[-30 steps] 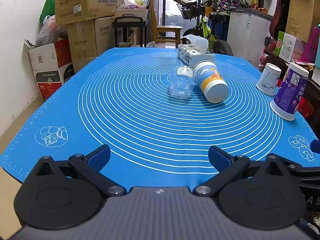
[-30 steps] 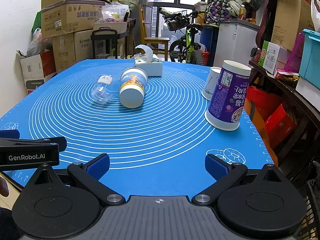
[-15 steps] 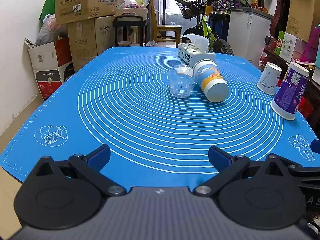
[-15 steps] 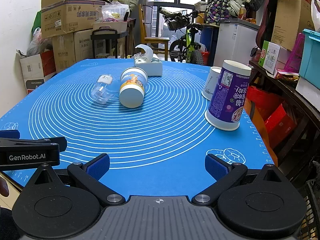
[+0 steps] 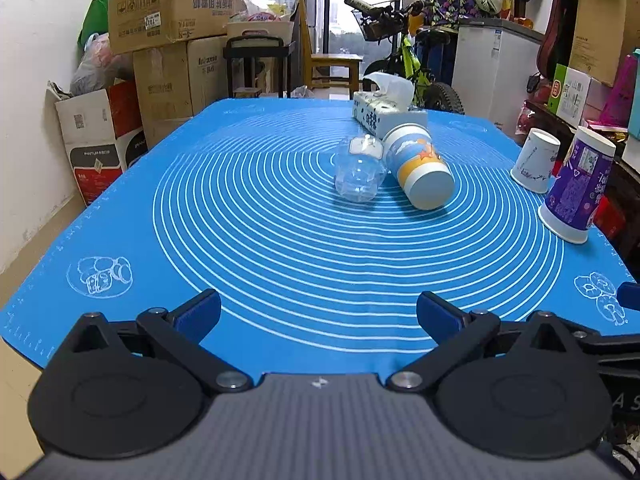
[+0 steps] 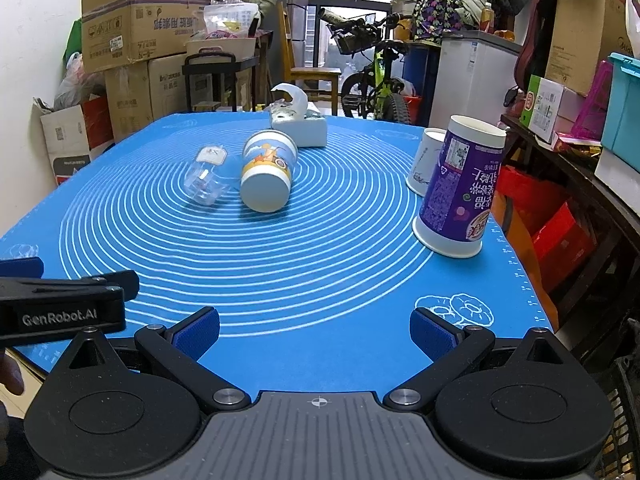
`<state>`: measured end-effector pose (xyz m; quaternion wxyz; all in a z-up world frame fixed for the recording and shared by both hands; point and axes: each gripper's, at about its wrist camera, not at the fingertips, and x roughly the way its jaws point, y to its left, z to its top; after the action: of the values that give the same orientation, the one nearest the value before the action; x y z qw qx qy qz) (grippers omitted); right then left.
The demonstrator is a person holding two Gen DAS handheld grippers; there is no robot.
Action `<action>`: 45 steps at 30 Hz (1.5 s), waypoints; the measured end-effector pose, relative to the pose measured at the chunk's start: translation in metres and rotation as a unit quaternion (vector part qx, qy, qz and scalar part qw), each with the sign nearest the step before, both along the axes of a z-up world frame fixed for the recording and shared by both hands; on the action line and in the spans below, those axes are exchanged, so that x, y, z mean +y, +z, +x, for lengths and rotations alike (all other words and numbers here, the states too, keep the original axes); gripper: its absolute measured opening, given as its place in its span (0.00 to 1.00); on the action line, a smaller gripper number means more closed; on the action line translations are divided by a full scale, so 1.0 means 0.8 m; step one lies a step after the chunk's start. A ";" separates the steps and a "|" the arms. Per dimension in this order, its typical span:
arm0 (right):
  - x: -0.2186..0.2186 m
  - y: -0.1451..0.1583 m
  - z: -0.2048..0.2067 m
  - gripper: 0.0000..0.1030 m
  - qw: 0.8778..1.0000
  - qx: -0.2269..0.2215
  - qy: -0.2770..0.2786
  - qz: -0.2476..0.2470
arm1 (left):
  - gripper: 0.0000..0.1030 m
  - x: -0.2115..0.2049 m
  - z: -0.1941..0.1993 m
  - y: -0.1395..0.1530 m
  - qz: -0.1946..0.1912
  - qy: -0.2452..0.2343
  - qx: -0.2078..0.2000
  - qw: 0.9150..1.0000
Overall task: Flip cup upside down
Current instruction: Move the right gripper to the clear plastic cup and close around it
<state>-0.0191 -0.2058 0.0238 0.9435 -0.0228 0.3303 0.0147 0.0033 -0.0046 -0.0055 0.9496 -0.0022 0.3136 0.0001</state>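
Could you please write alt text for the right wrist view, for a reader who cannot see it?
The right hand-held gripper is open and empty over a blue mat. Ahead, a clear cup and a blue-and-orange cup lie on their sides; a purple cup and white cup stand upside down at right.

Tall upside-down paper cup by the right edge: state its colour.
Purple tall paper cup, white rims; clearest in right wrist view.

Left tongs (image 5: 318, 312) spread wide, right tongs (image 6: 315, 330) spread wide, both level, empty
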 end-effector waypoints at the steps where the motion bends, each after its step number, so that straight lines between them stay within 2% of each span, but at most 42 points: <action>1: -0.001 0.002 0.001 0.98 1.000 0.000 0.003 0.003 | 1.00 0.000 0.000 0.001 0.000 0.000 -0.002 1.000; 5: -0.002 0.018 0.009 0.98 1.000 0.000 0.016 -0.004 | 1.00 -0.001 0.006 0.007 -0.003 0.005 -0.008 1.000; 11: -0.017 0.052 0.032 0.98 0.999 -0.034 0.012 -0.010 | 1.00 0.001 0.034 0.028 -0.023 0.012 -0.017 1.000; 17: -0.045 0.065 0.081 0.98 0.999 -0.029 0.022 0.010 | 1.00 -0.024 0.082 0.027 0.019 -0.005 -0.026 0.999; 21: -0.049 0.063 0.110 0.98 0.999 -0.028 0.026 0.000 | 1.00 -0.035 0.113 0.019 0.031 -0.015 -0.026 0.999; 29: -0.054 0.040 0.149 0.98 0.999 -0.007 0.031 0.016 | 1.00 -0.031 0.177 0.005 0.033 -0.005 -0.013 0.999; 38: -0.056 0.016 0.166 0.98 0.998 0.010 0.048 0.030 | 0.98 -0.033 0.215 -0.018 0.050 -0.031 0.018 0.998; 39: -0.056 0.015 0.167 0.98 0.998 0.010 0.048 0.031 | 0.97 -0.033 0.217 -0.019 0.049 -0.035 0.019 0.998; 41: -0.055 0.013 0.168 0.98 0.998 0.009 0.049 0.030 | 0.78 -0.031 0.221 -0.022 0.038 -0.042 0.028 0.998; 42: -0.055 0.012 0.168 0.98 0.998 0.008 0.050 0.028 | 0.76 -0.029 0.225 -0.024 0.027 -0.044 0.036 0.998; 45: -0.054 0.009 0.167 0.98 0.998 0.009 0.053 0.022 | 0.61 -0.025 0.228 -0.026 0.005 -0.051 0.042 0.998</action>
<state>0.1145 -0.2490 0.0307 0.9385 -0.0191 0.3369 0.0726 0.1858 -0.0247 -0.0264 0.9344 0.0181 0.3526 -0.0467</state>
